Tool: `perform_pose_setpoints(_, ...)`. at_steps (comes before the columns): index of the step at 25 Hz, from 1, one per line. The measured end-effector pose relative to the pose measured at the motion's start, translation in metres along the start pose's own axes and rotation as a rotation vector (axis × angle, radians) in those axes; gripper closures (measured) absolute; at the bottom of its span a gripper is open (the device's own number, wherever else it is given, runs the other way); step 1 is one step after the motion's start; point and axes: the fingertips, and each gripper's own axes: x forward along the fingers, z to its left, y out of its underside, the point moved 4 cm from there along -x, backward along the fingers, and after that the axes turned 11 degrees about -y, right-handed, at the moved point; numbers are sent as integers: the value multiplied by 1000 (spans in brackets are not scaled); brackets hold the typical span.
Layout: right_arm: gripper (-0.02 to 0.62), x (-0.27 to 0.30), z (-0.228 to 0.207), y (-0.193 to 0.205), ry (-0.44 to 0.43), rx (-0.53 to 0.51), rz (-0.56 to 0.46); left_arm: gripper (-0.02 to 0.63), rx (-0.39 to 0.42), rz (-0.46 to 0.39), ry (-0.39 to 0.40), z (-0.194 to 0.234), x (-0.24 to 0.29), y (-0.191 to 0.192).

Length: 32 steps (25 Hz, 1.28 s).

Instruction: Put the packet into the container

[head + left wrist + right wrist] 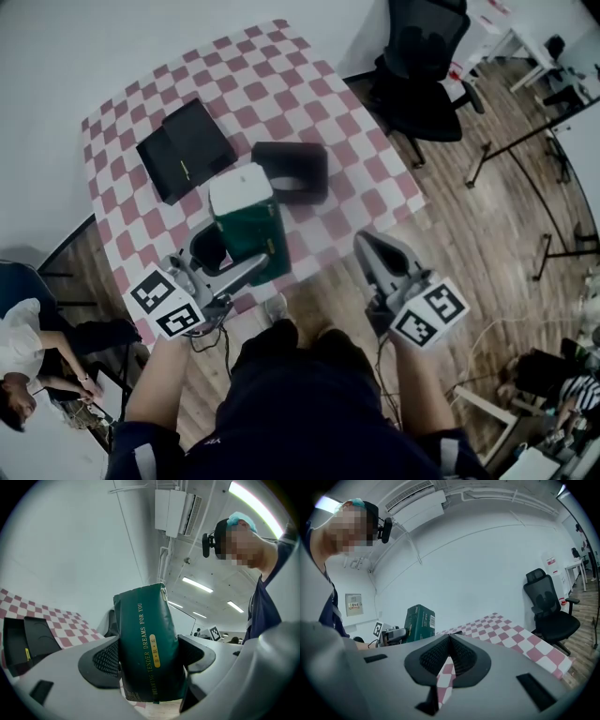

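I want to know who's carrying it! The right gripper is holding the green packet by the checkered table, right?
Not quite. It is the left gripper that holds the green packet by the checkered table. The left gripper view shows its jaws clamped on the packet. The right gripper is shut with nothing in it.

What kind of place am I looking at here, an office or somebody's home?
Most likely an office or lab workroom rather than a home: there is a black swivel office chair on the wood floor, long ceiling strip lights, and a wall-mounted air conditioner.
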Motion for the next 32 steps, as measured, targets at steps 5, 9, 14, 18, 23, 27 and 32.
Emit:
perform_pose_setpoints(5, 578, 14, -20, -8, 14, -1, -9, 204, 103, 44, 11, 28, 33, -16)
perform_pose_setpoints(9, 578, 20, -41, -9, 8, 19, -18, 204, 188, 109, 7, 47, 66, -20)
perform_pose_setpoints(14, 578, 26, -71, -4, -1, 59, -6, 204, 341, 222, 6, 68, 111, -13)
perform_pose_setpoints(18, 578, 27, -94, 3, -4, 97, 6, 204, 486, 333, 5, 82, 142, 0)
perform_pose_setpoints(23, 578, 26, -117, 12, 0, 136, 15, 204, 669, 478, 33, 97, 175, 27)
perform_pose_setpoints(27, 578, 25, -131, 22, 7, 167, 18, 204, 817, 588, 65, 106, 193, 48)
perform_pose_setpoints(32, 578, 25, -143, 35, 18, 203, 18, 204, 975, 711, 123, 115, 208, 71)
